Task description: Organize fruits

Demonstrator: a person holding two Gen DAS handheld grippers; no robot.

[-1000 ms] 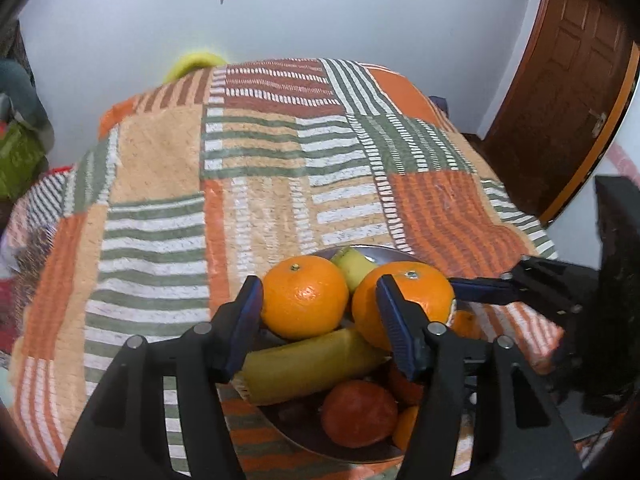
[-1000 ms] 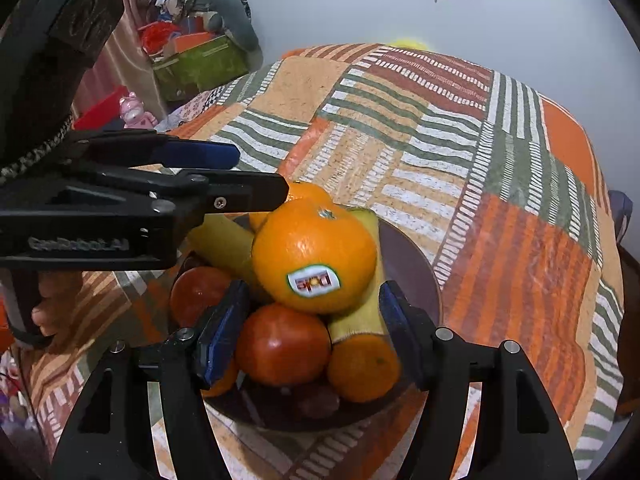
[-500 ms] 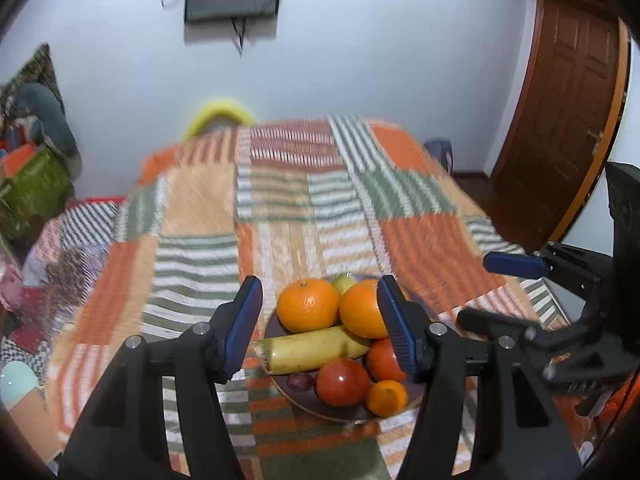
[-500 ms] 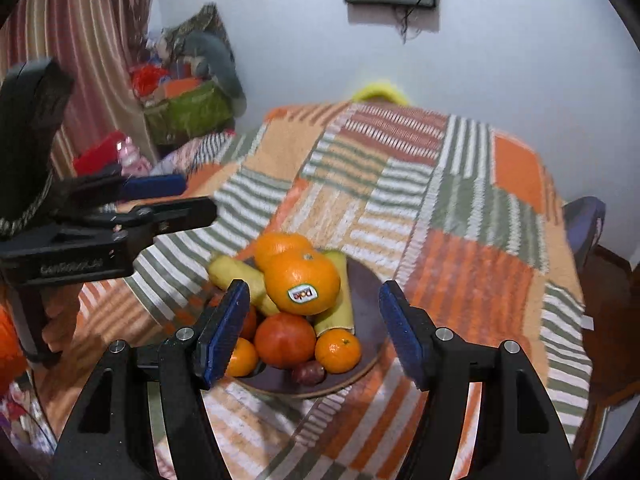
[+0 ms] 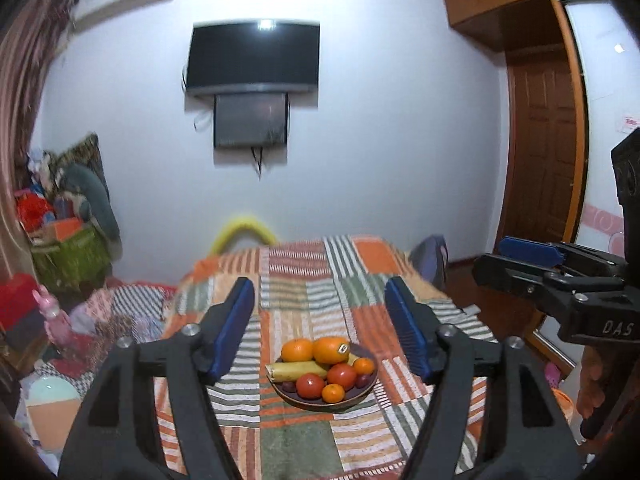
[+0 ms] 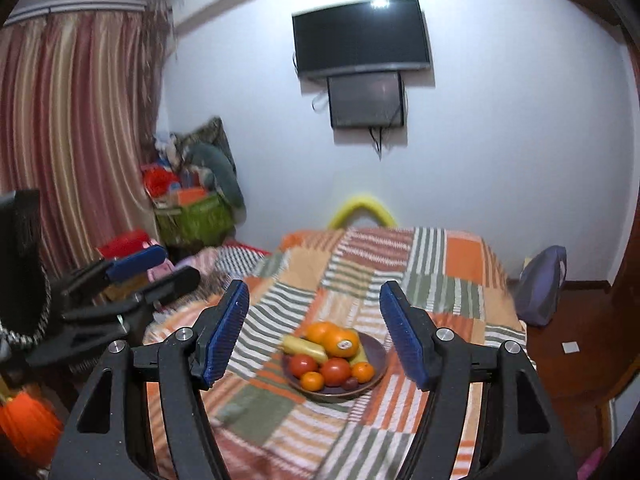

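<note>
Both empty-jawed and opening: left gripper [image 5: 320, 328], right gripper [image 6: 314, 326], well above fruit plate [image 5: 362, 394] with oranges [image 5: 331, 350], banana [image 5: 296, 371] on patchwork bed [image 5: 360, 280].

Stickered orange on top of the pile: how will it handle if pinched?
The stickered orange looks round and perched atop other fruit in the plate, so a nudge would likely roll it. Its rind seems firm, probably grippable; the glossy sticker may be slicker.
</note>
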